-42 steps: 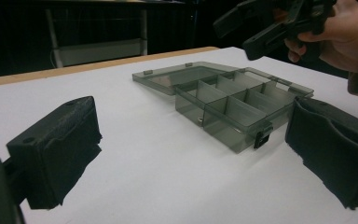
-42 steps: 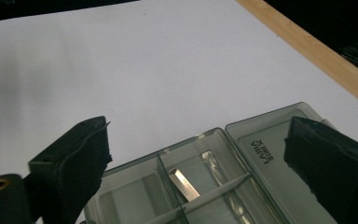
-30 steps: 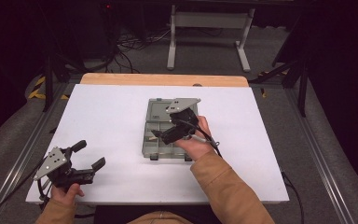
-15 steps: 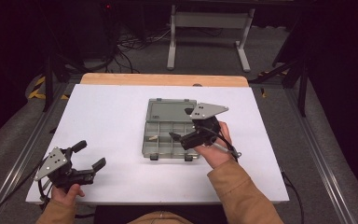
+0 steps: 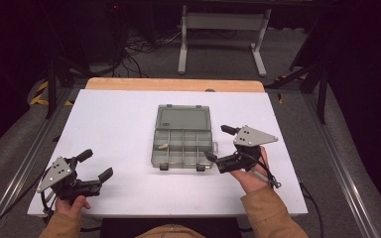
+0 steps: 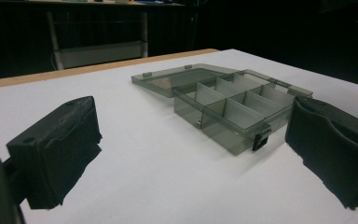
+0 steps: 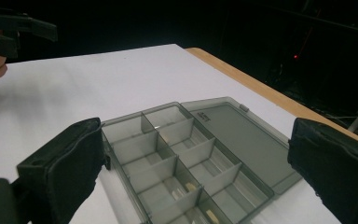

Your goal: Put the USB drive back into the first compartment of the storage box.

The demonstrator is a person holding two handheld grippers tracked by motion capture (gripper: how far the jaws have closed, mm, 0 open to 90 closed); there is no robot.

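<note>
While the grey compartment box (image 5: 183, 138) lies with its lid flat open near the middle of the white table (image 5: 114, 124), the right gripper (image 5: 217, 144) hovers just beside its right edge with jaws spread wide and holding nothing. Well apart, at the near left corner, the left gripper (image 5: 96, 163) also stands spread and empty. Small pale pieces (image 7: 189, 187) lie in some compartments.

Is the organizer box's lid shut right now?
No, the organizer box lies open on the table, its lid folded flat behind the compartments in the high view.
</note>
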